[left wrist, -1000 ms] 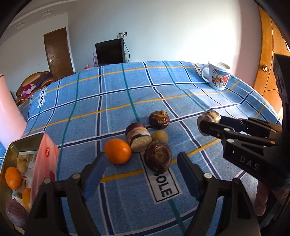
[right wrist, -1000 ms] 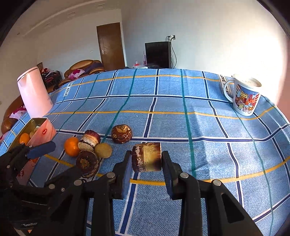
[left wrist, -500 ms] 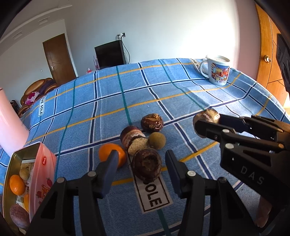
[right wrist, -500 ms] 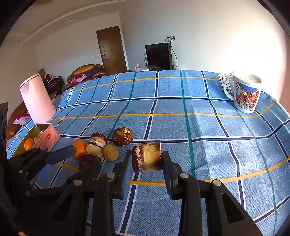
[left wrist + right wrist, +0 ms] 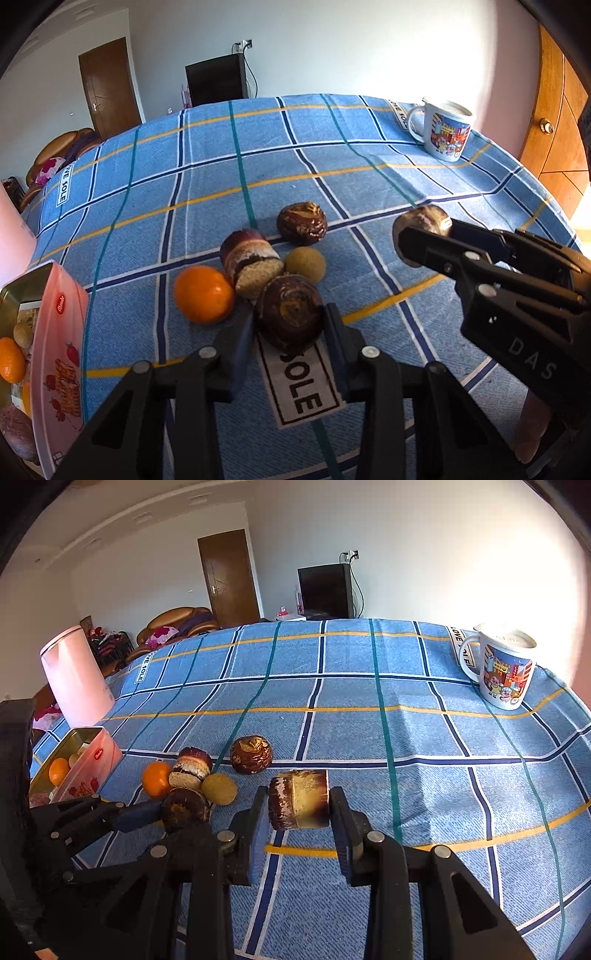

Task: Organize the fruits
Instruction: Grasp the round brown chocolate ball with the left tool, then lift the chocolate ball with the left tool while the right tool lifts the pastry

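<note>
My left gripper (image 5: 290,323) is shut on a dark brown round fruit (image 5: 288,312) that rests on the blue checked cloth (image 5: 207,177). Touching that fruit are an orange (image 5: 203,293), a cut brown piece with a pale face (image 5: 251,262) and a small yellow-green fruit (image 5: 306,263). Another dark brown fruit (image 5: 302,223) lies just behind them. My right gripper (image 5: 298,803) is shut on a short brown chunk with a cream cut face (image 5: 301,797) and holds it just above the cloth, to the right of the pile.
An open pink tin (image 5: 55,332) with oranges and other fruit inside stands at the left edge. A pink kettle (image 5: 77,679) stands behind it. A printed mug (image 5: 504,672) is at the far right of the table. A wooden door (image 5: 557,122) is at the right.
My left gripper came forward over the dark brown round fruit and its fingers shut on it. The right gripper has kept still with its chunk.
</note>
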